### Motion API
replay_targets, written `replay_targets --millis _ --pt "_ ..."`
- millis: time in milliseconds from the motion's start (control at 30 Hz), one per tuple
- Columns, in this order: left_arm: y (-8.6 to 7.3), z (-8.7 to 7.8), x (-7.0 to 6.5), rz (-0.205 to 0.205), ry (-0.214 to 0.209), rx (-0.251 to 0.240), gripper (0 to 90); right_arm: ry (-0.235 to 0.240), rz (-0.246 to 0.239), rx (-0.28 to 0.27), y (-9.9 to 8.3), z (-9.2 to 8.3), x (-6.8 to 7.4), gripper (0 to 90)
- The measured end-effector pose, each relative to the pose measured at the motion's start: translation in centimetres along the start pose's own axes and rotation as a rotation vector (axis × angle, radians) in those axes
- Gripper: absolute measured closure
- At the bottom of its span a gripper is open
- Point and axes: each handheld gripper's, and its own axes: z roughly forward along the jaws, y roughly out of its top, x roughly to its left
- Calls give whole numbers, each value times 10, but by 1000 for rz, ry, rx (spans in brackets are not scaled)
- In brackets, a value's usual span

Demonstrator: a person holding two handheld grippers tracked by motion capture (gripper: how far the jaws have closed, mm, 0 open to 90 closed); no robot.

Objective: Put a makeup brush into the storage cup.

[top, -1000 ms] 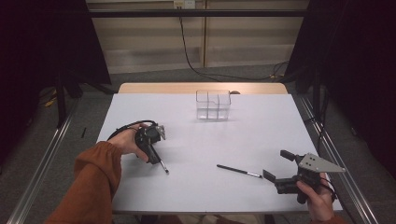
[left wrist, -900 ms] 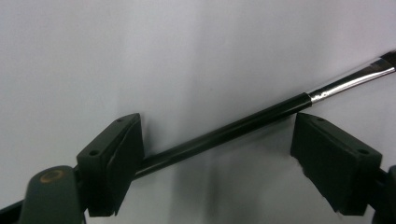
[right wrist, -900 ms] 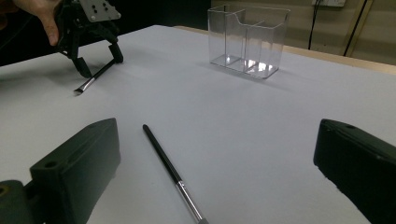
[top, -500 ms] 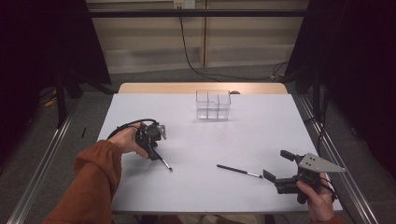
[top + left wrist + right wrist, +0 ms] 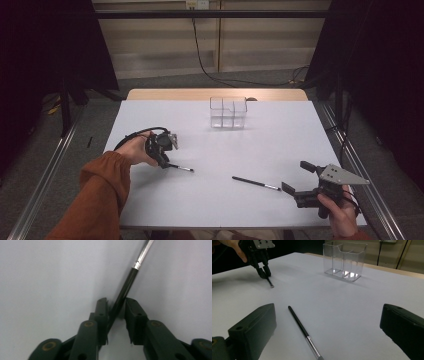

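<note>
A: What's the left gripper [image 5: 165, 159] working on?

B: A thin black makeup brush [image 5: 126, 287] w/ a silver ferrule, lying flat on the white table [image 5: 220, 150], front-left. Its handle end sits between the two black jaws. They've just been closing and now stand nearly together; the brush touches one jaw, a sliver of gap shows at the other, so prob. a grip just forming. Coming in low at the handle end leaves most of the brush free beyond the jaws, likely so it can be lifted and dropped end-first.

A: Dropped where?

B: Prob. the clear acrylic organizer [image 5: 228, 112], upright w/ several compartments, at the table's far centre, well apart from both brushes.

A: And the right gripper [image 5: 297, 177]?

B: Held just above the front-right corner, jaws spread wide, nothing between them. A second black brush [image 5: 304, 333] lies flat just ahead of it, untouched, approx. lined up w/ the gap. Looks like it waits its turn.
</note>
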Motion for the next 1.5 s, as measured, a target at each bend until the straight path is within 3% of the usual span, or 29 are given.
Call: replay_targets --millis 100,400,700,900,1100,1133,1200,1300,1367,1500 --pt "1 0 0 15 -10 18 799 0 1 1 0 0 0 2" --pt "2 0 1 2 -21 20 840 0 0 2 0 0 0 2" --pt "-1 -1 1 -70 -12 -9 841 -1 1 2 0 0 0 2" --pt "-5 -3 3 -106 -29 -26 841 -3 1 4 0 0 0 2" --pt "-7 -4 2 -119 -25 -40 841 -2 1 4 0 0 0 2" --pt "-8 -4 2 -121 -11 -49 841 -3 2 4 0 0 0 2" --pt "-9 -7 3 -128 -22 -58 841 -2 1 4 0 0 0 2" --pt "-14 -13 3 -162 -28 -121 841 -2 2 4 0 0 0 2" --pt "-15 -15 2 -166 -34 -134 841 -1 1 3 0 0 0 2" --pt "-20 -21 1 -196 -26 -203 841 -1 1 3 0 0 0 2"
